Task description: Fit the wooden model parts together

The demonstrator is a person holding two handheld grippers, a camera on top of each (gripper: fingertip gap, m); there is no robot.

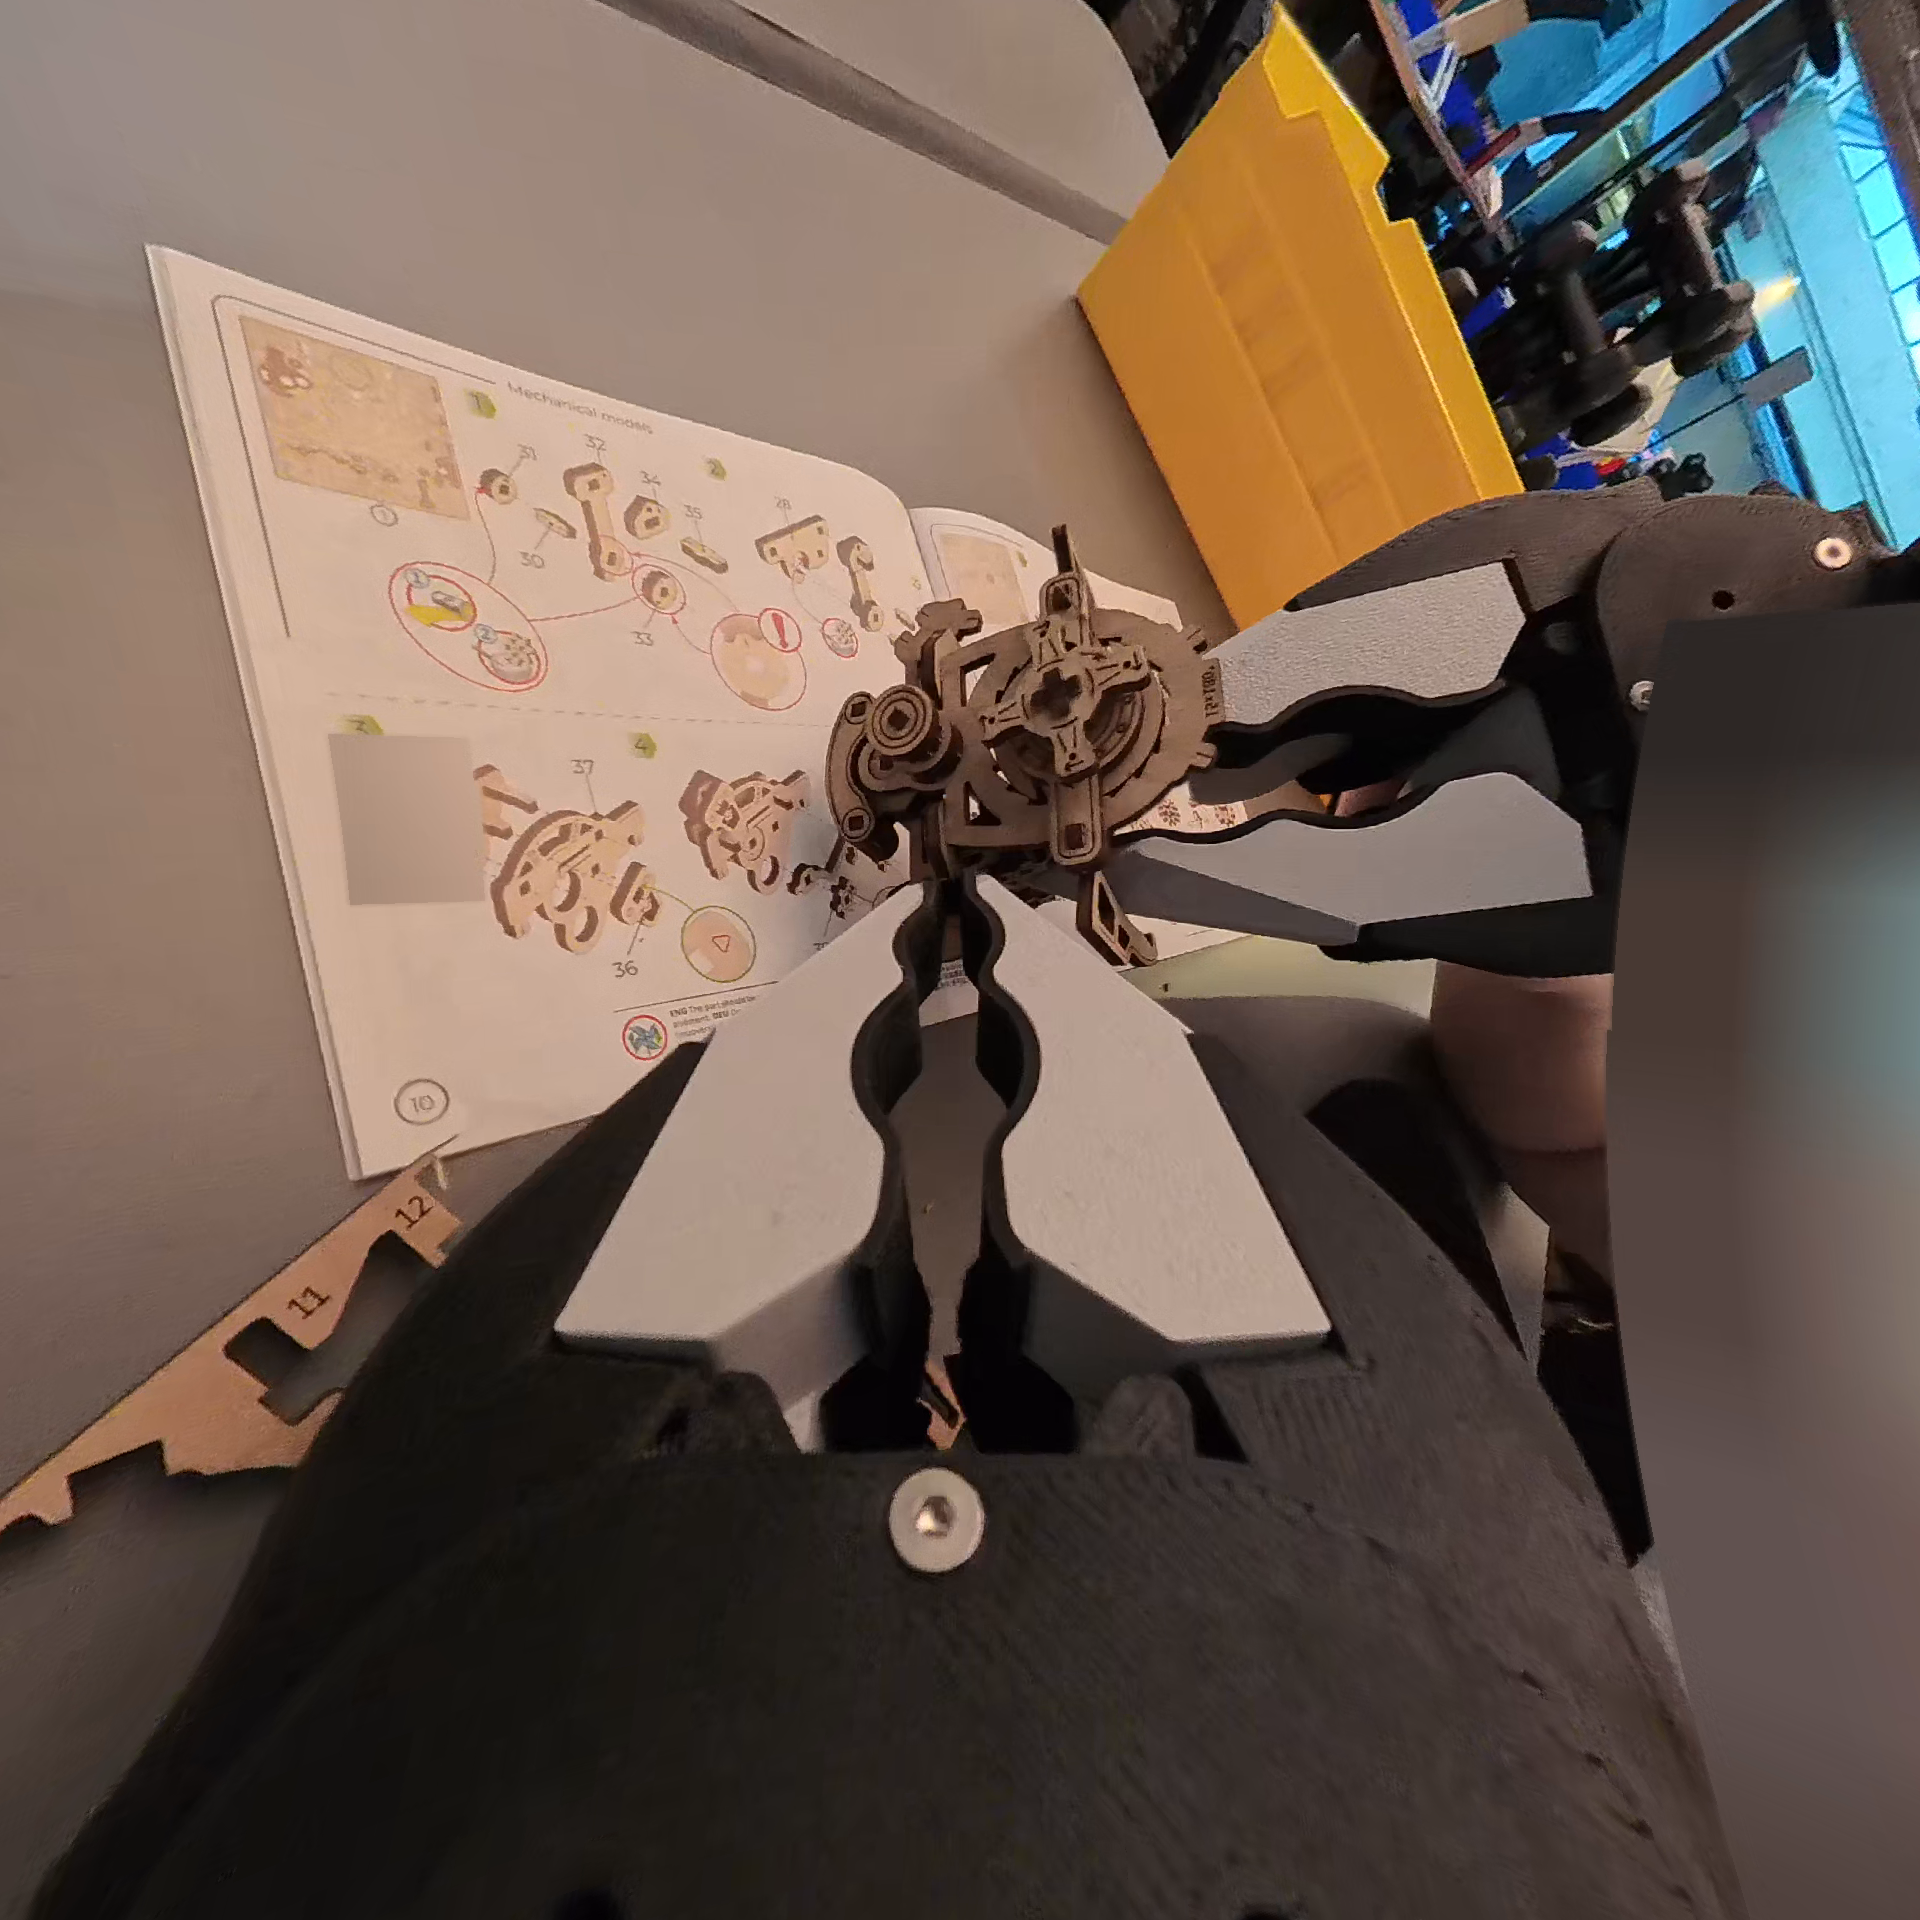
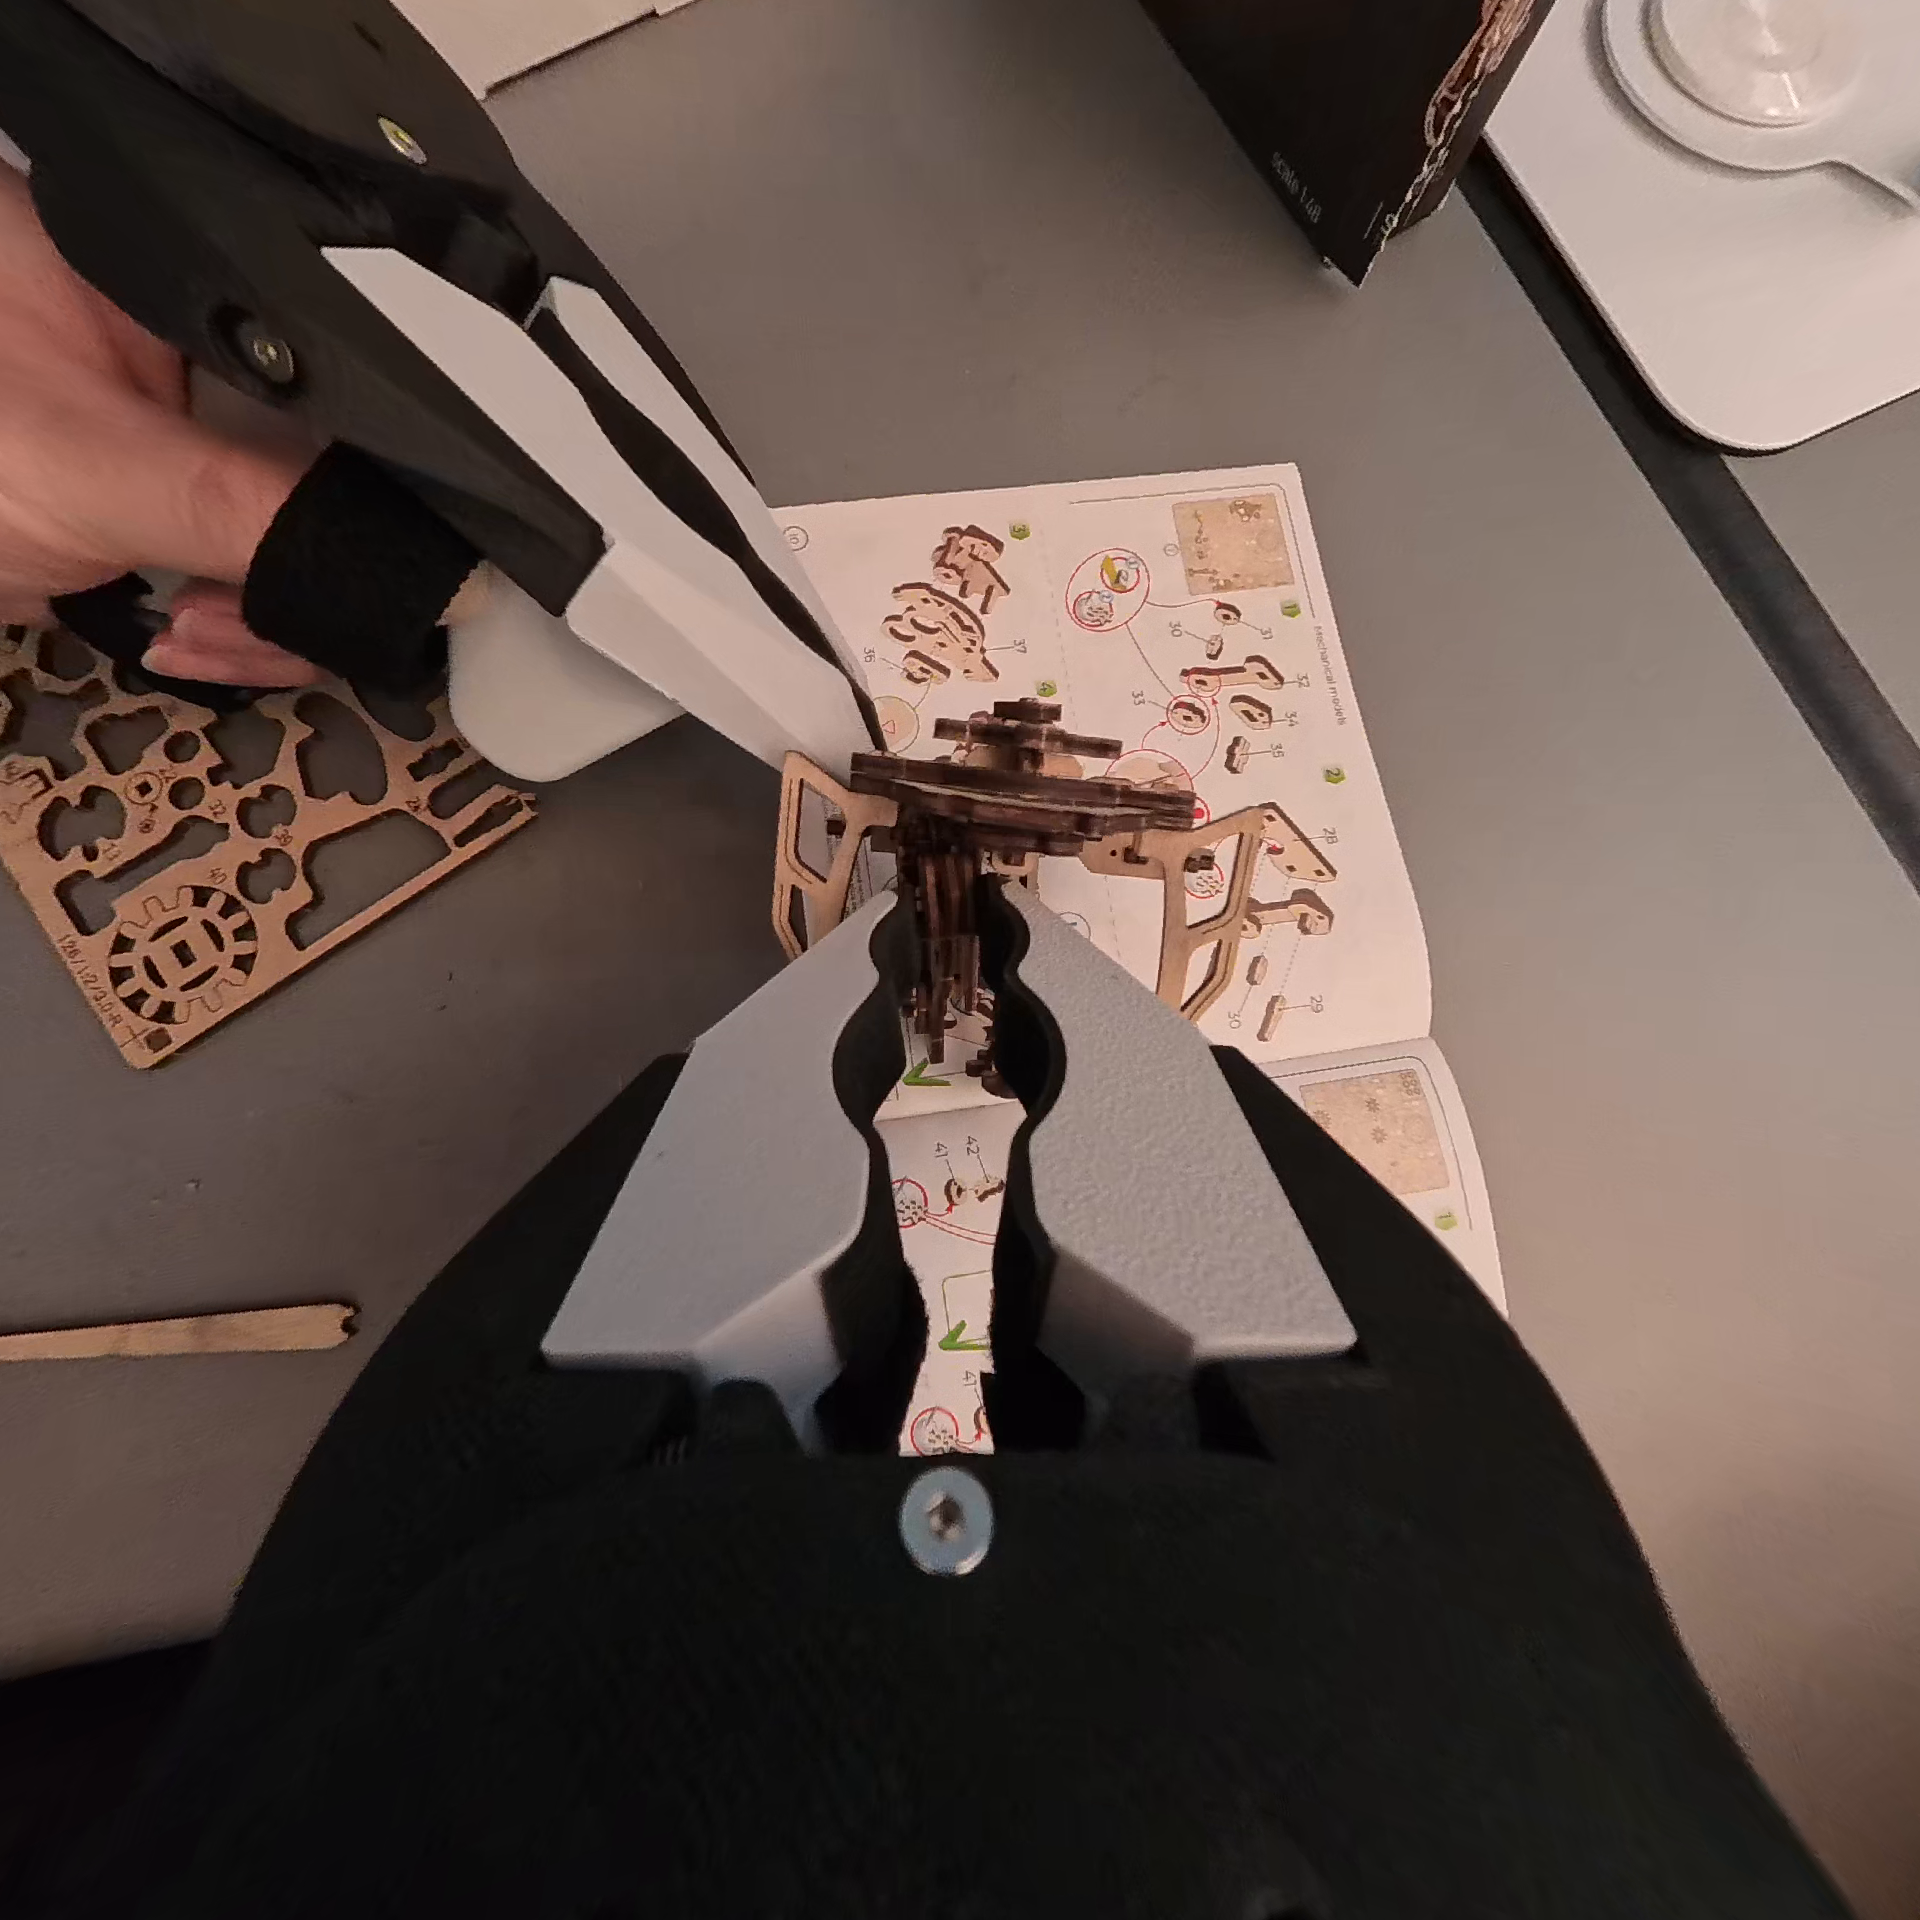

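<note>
The wooden model (image 1: pixel 1049 727) is a dark-brown assembly of a disc, a cross piece and small gears, held in the air over the booklet. My left gripper (image 1: pixel 951 899) has its jaws nearly together on the model's lower edge. My right gripper (image 1: pixel 1169 758) comes in from the right and clamps the disc's side. In the right wrist view my right gripper (image 2: pixel 951 904) is shut on the stacked layers under the model's disc (image 2: pixel 1018 795). My left gripper (image 2: pixel 857 732) reaches in from the upper left to the disc's rim. Light wooden frame arms (image 2: pixel 1216 904) stick out to both sides.
An open instruction booklet (image 1: pixel 582 675) (image 2: pixel 1195 644) lies on the grey table. A punched-out plywood sheet (image 2: pixel 208 831) (image 1: pixel 239 1371) lies to the left, with a thin wooden stick (image 2: pixel 177 1330). There is also a yellow bin (image 1: pixel 1299 343), a black box (image 2: pixel 1351 114), a white tray (image 2: pixel 1714 312) and a hand (image 2: pixel 94 499). My left and right fingertips are right by each other.
</note>
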